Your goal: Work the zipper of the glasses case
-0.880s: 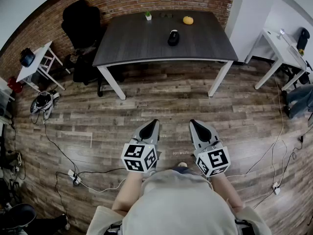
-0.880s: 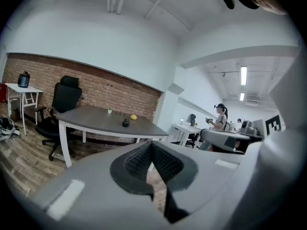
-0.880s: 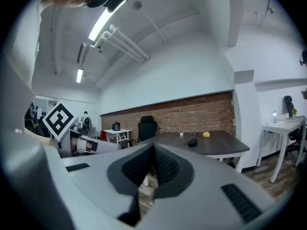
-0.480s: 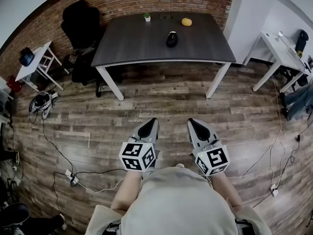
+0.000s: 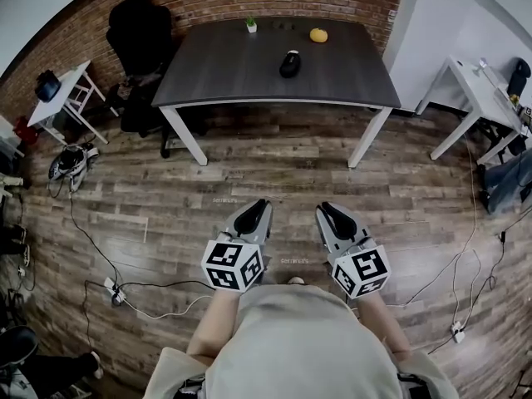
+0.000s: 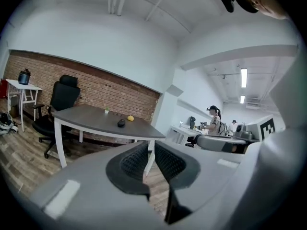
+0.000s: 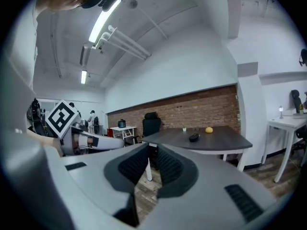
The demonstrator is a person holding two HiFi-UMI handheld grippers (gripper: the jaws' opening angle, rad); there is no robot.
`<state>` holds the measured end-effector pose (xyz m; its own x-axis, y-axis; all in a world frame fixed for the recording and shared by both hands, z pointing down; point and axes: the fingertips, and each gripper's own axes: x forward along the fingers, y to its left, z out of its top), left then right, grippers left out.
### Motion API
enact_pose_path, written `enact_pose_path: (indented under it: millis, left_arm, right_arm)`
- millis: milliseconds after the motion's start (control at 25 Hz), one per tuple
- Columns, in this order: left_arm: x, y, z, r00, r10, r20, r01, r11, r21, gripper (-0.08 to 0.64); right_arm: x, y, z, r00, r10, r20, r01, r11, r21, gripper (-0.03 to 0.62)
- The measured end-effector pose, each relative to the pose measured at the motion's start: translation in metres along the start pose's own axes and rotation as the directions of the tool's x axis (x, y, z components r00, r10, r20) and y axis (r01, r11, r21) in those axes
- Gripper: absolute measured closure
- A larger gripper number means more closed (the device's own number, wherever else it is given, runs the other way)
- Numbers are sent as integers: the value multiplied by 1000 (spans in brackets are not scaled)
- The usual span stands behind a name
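The glasses case [image 5: 289,63] is a small black oval lying on the dark grey table [image 5: 224,73] far ahead, well beyond both grippers. It also shows small in the left gripper view as the case [image 6: 121,123] and in the right gripper view as the case [image 7: 194,137]. My left gripper [image 5: 260,205] and right gripper [image 5: 325,210] are held side by side over the wooden floor, close to the person's body. Both point toward the table. Each has its jaws shut with only a thin slit between the ribbed pads [image 6: 135,161] and nothing between them.
An orange fruit [image 5: 318,35] and a tiny potted plant [image 5: 251,26] sit at the table's far edge. A black office chair [image 5: 141,36] stands at its left end. Cables and a power strip [image 5: 110,290] lie on the floor at left; a white desk [image 5: 486,86] stands at right.
The head view has drifted slightly, with the floor cables sliding left and up in the picture. Both grippers stay side by side, shut, in the same pose.
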<state>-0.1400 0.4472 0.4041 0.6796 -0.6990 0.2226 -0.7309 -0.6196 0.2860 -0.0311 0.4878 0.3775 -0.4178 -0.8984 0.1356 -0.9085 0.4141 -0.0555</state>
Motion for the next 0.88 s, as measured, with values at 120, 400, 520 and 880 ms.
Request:
enact_pose_path:
  millis: [120, 400, 520, 880]
  left_arm:
    - [4, -5, -4, 1000, 4, -9, -4, 1000, -3, 477]
    - [18, 1, -5, 999, 8, -33, -8, 1000, 2, 368]
    - [33, 9, 0, 1000, 7, -30, -7, 1000, 0, 330]
    - [118, 50, 21, 998, -39, -52, 39, 999, 10, 293]
  right_arm:
    - [0, -8, -3, 1000, 3, -5, -3, 1000, 4, 497]
    - [14, -25, -5, 1000, 1, 0, -1, 1000, 28, 360]
    - [27, -35, -4, 1000, -3, 3, 3, 1000, 26, 299]
    - [101, -93, -1, 1000, -18, -10, 18, 999, 42, 255]
